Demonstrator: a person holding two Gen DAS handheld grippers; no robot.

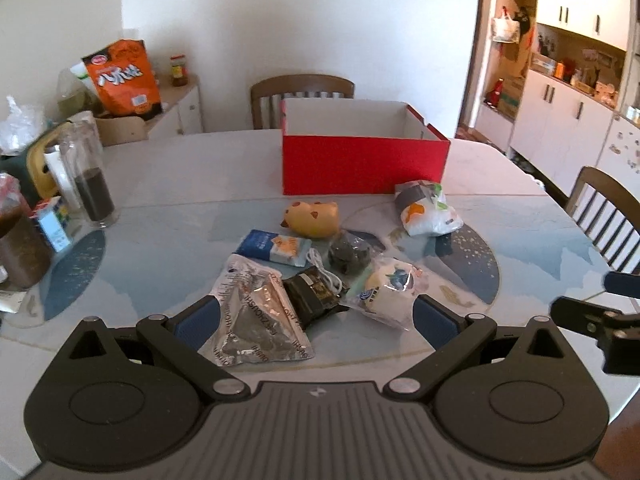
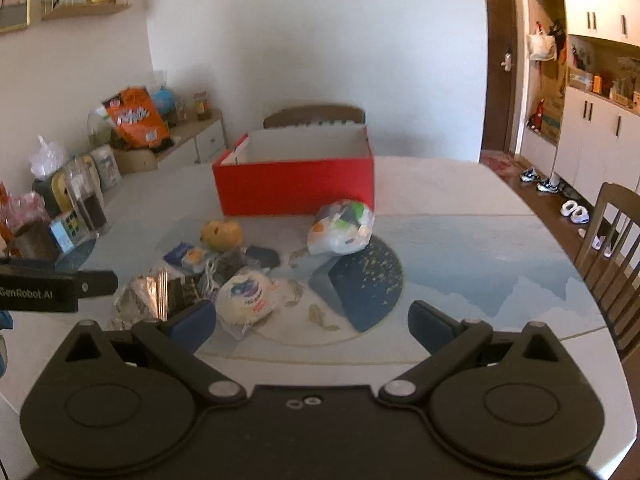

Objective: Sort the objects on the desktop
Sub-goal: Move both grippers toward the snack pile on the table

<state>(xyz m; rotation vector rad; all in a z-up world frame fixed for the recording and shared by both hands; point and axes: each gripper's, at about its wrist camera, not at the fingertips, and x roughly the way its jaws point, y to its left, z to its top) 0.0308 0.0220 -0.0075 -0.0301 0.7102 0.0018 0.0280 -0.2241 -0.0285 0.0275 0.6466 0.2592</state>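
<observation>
One tabletop (image 1: 168, 184), pale with blue printed patches, carrying all items listed. Red box (image 1: 362, 166), open-topped with white inside, near the far edge at centre; nothing visible in it. White plastic bag (image 1: 428, 210) with orange and green print, just in front of the box's right corner. Silver foil packet (image 1: 256, 316), nearest the front edge, lying flat. Round white bun in clear wrap (image 1: 386, 290), to the right of the foil packet. Yellow spotted soft toy (image 1: 314, 218), between the cluster and the box. Blue and white pack (image 1: 274, 246), just in front of the toy. Dark wrapped block (image 1: 310, 296), touching the foil packet. Dark round lump (image 1: 348, 256), in the cluster's middle. Glass jar (image 1: 90, 174) of dark contents, at the left edge. Left gripper (image 1: 316, 320): jaws spread wide, gripping nothing, above the cluster. Right gripper (image 2: 312, 322): jaws likewise spread, gripping nothing, just right of the bun.
</observation>
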